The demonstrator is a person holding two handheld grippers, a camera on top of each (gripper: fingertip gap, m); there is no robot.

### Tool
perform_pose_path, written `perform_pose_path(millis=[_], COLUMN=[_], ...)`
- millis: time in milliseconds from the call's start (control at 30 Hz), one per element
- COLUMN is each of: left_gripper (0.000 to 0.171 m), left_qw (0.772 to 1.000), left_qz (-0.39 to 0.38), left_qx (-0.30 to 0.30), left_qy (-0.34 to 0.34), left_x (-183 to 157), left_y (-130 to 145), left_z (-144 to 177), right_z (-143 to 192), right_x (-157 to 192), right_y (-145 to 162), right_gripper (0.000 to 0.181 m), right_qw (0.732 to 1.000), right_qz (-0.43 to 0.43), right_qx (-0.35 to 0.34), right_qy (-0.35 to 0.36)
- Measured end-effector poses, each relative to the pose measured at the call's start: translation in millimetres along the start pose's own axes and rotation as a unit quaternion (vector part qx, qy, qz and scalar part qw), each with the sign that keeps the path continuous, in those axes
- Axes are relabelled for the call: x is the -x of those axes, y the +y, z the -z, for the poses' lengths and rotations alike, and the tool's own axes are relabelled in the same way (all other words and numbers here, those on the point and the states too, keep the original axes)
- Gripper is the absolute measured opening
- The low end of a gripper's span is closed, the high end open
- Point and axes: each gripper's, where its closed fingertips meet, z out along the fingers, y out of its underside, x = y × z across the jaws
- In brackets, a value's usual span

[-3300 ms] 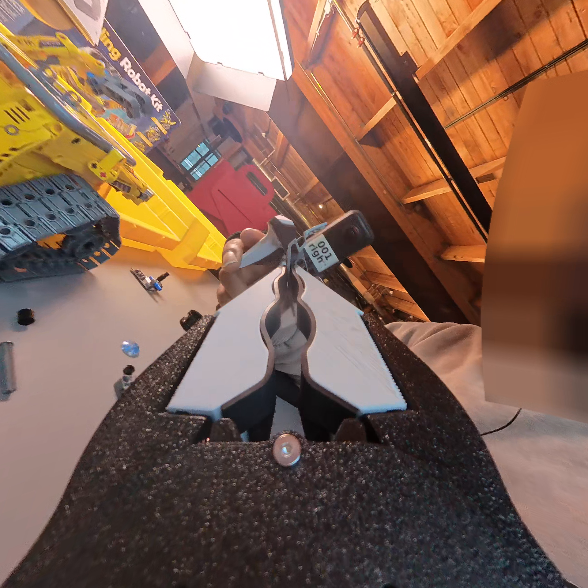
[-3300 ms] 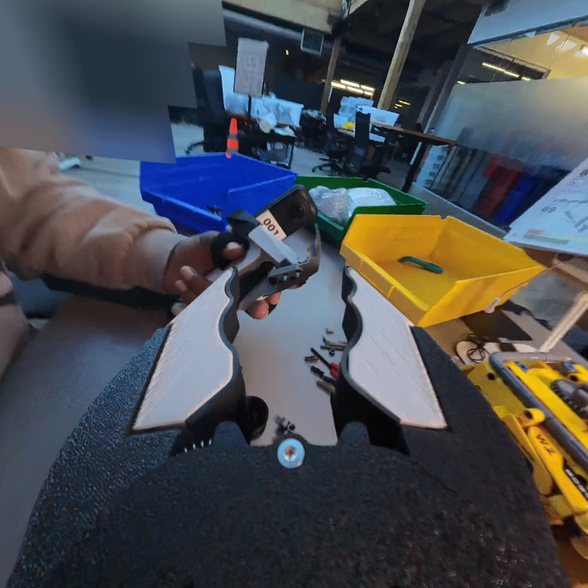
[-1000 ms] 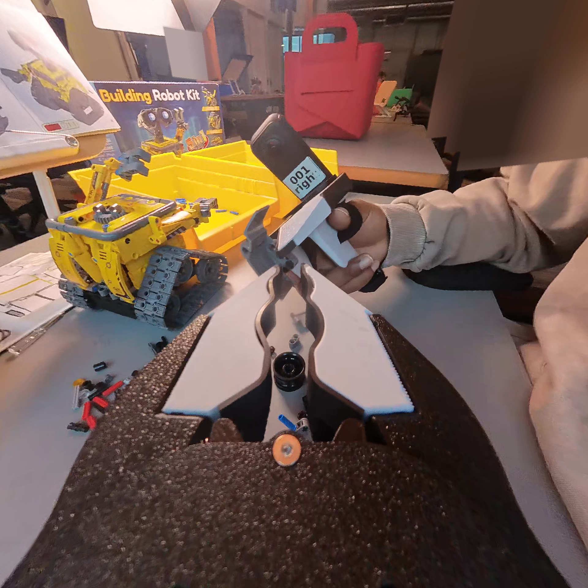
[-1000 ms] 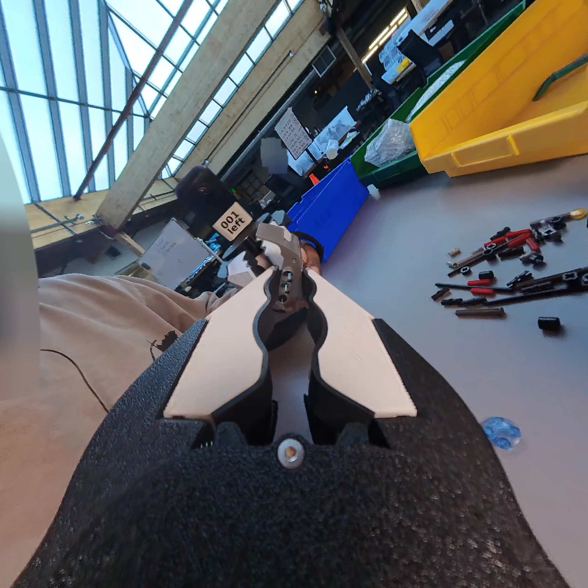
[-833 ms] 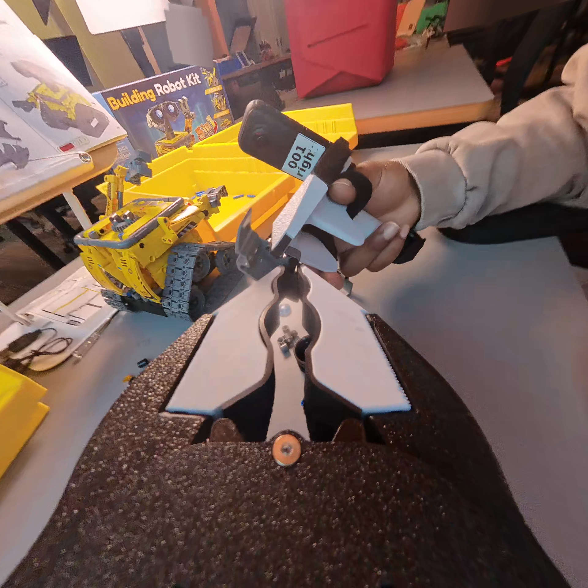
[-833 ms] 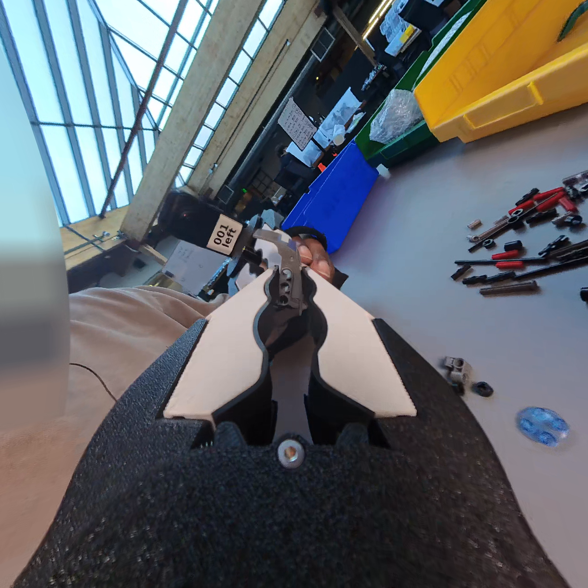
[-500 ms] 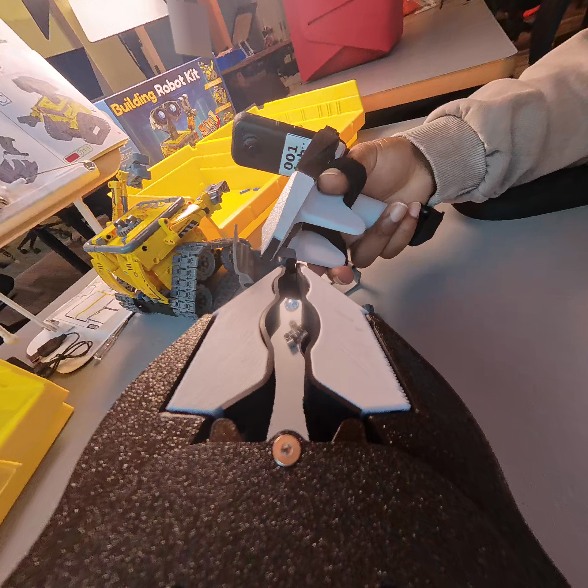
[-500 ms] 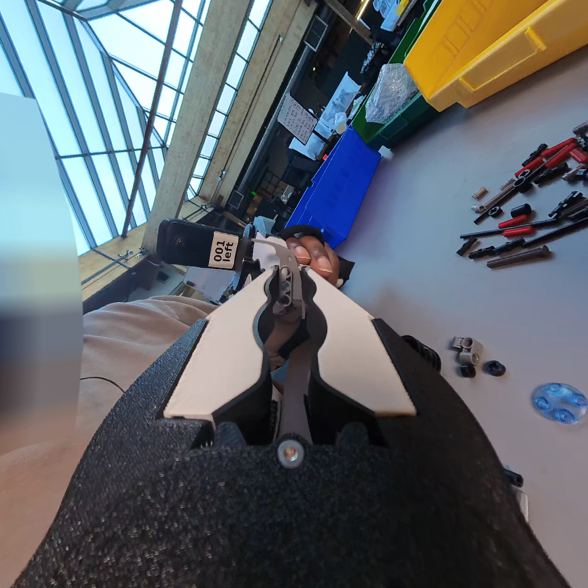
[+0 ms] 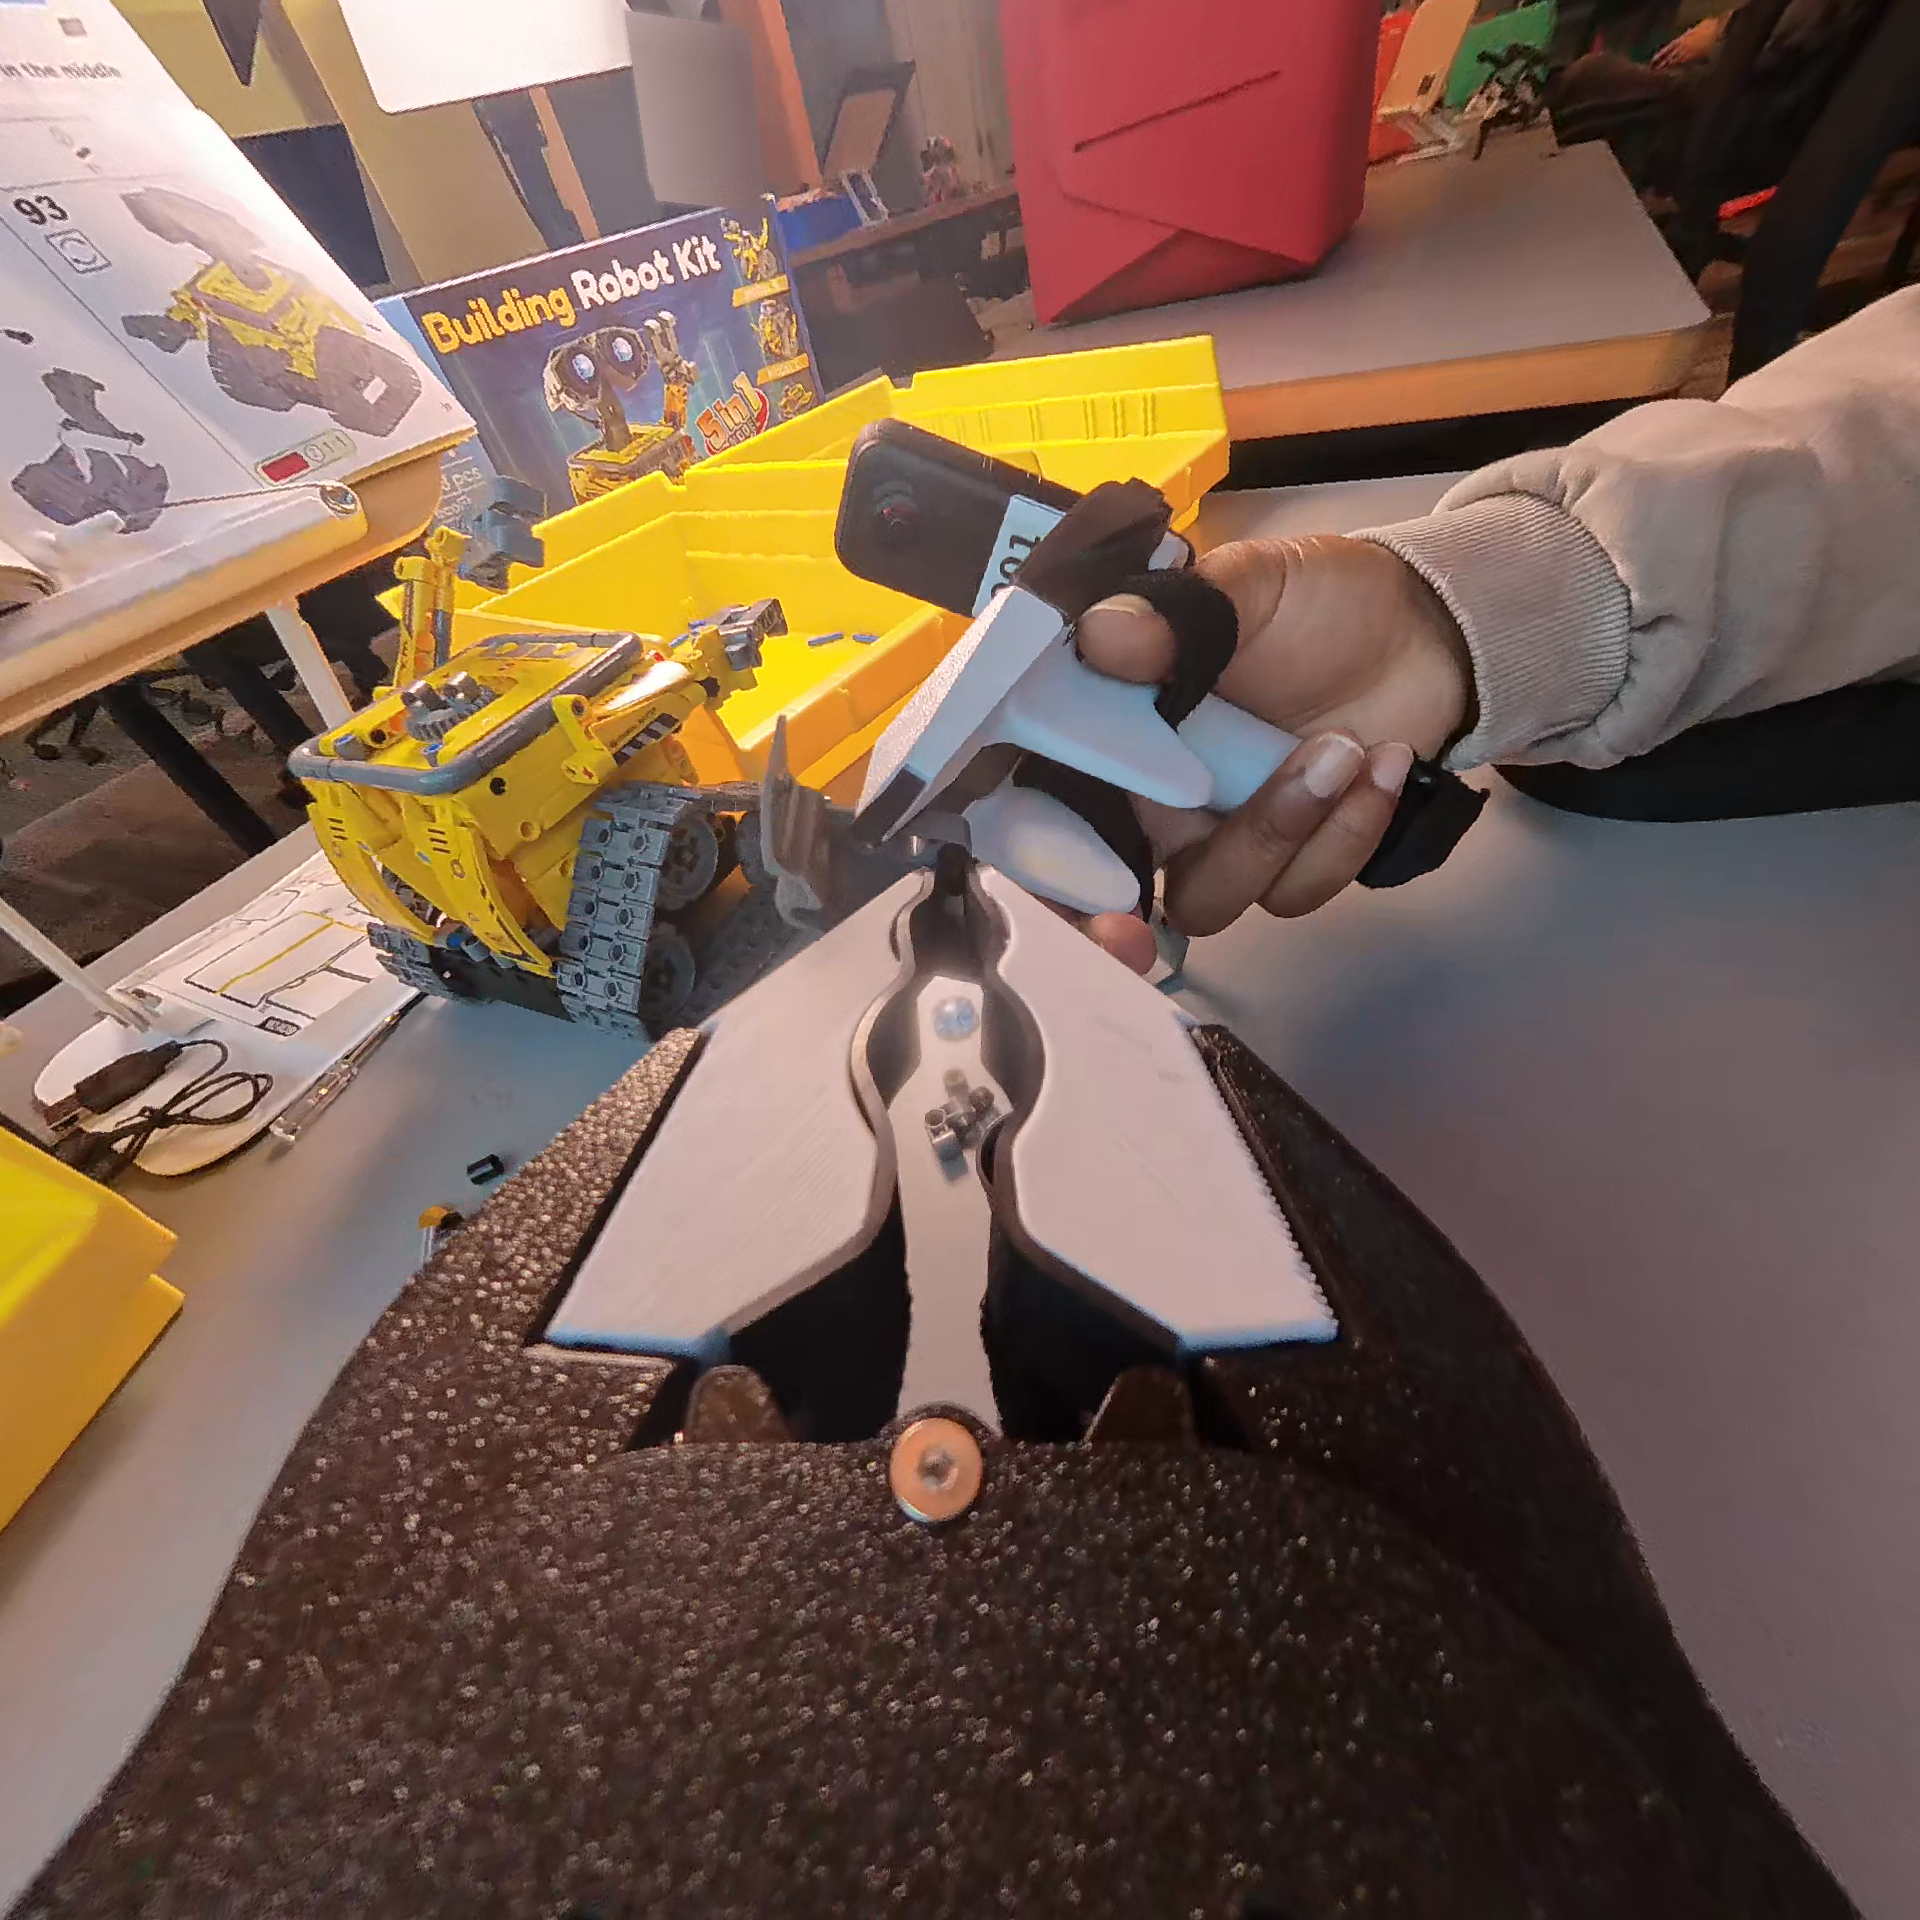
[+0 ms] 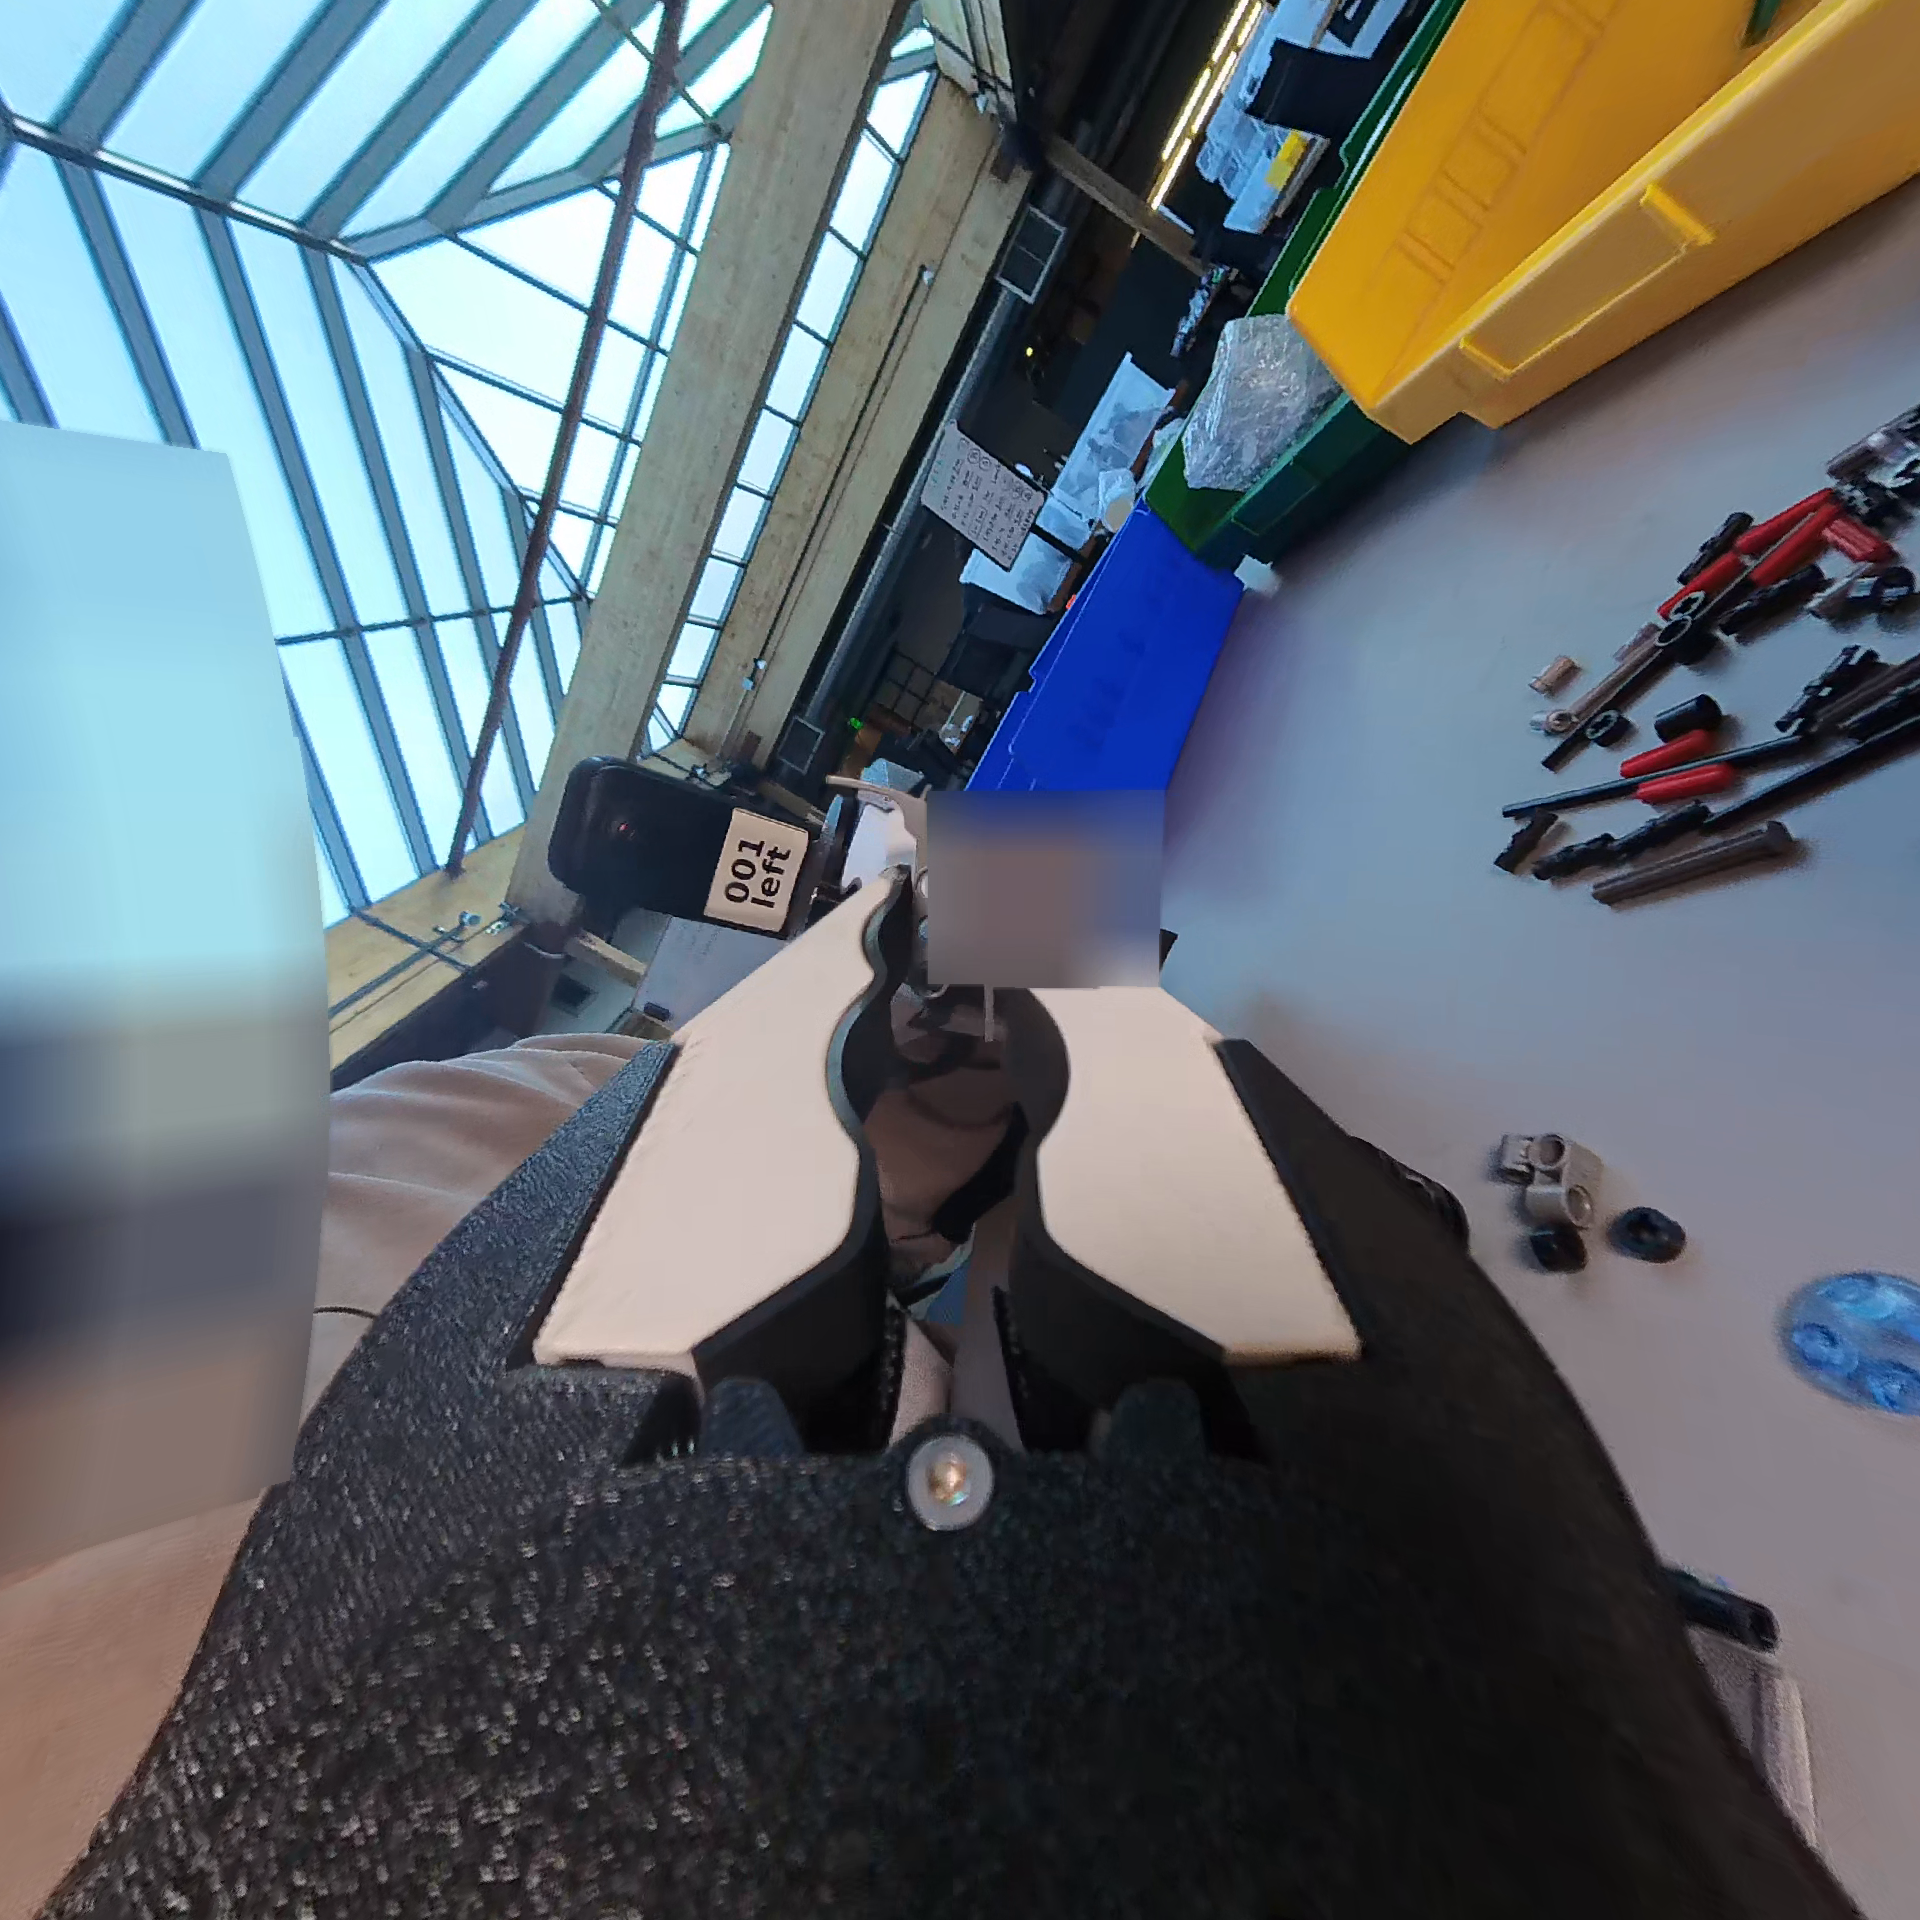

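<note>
While both jaws meet tip to tip above the table [image 9: 1558,1143], left gripper [image 9: 951,899] pressed together, right gripper [image 10: 935,914] tips blurred, grip unreadable.

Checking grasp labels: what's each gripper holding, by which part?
Left gripper: tips pinch a small dark piece, its held part unclear. Right gripper: tips meet there; hold cannot be told.

We see the yellow tracked toy robot [image 9: 509,831] on the grey table [image 9: 1558,1091], yellow plastic bin [image 9: 831,592] behind it, printed kit box [image 9: 603,343] farther back, open instruction booklet [image 9: 177,343] to the left.
</note>
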Motion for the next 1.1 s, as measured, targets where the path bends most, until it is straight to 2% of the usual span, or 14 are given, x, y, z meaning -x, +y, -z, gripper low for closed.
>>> perform_pose_path(millis=[233,433,600,733,767,833,867,900,967,1100], left_gripper=[0.003,0.003,0.001,0.000,0.001,0.001,0.002,0.002,0.003,0.003], left_qw=[0.999,0.999,0.999,0.996,0.995,0.986,0.986,0.987,0.992,0.996], left_qz=[-0.028,-0.040,-0.035,0.003,0.017,0.054,0.042,0.034,0.044,0.070], left_qx=[-0.006,-0.008,-0.031,-0.066,-0.089,-0.156,-0.158,-0.154,-0.118,-0.014], left_qy=[0.017,0.014,0.023,0.053,0.051,0.035,0.032,0.024,0.017,-0.057], left_x=[-4.1,-3.8,-8.7,-14.9,-10.4,13.8,17.1,18.3,20.4,54.4], left_y=[-6.1,-9.9,-20.6,-34.0,-40.9,-66.0,-70.1,-69.9,-53.7,-0.7], left_z=[6.8,9.9,14.1,19.3,25.7,55.6,62.5,62.3,49.8,28.6], right_z=[0.2,-2.1,-0.7,2.5,5.5,38.1,50.5,52.1,42.4,48.0], right_x=[10.4,15.3,26.2,39.9,42.7,35.6,32.9,37.7,47.5,18.8], right_y=[7.1,5.4,6.5,9.2,6.3,-34.9,-42.6,-41.0,-35.7,-48.5], right_gripper=[0.015,0.012,0.011,0.011,0.011,0.010,0.010,0.011,0.011,0.011], right_qw=[0.998,0.996,0.990,0.983,0.982,0.986,0.979,0.970,0.965,0.965], right_qz=[0.044,0.081,0.130,0.167,0.171,0.161,0.203,0.242,0.261,0.254], right_qx=[0.034,0.021,0.039,0.064,0.060,-0.013,-0.010,0.004,0.003,-0.027], right_qy=[-0.022,-0.025,-0.032,-0.048,-0.054,-0.031,-0.004,0.007,-0.003,0.056])
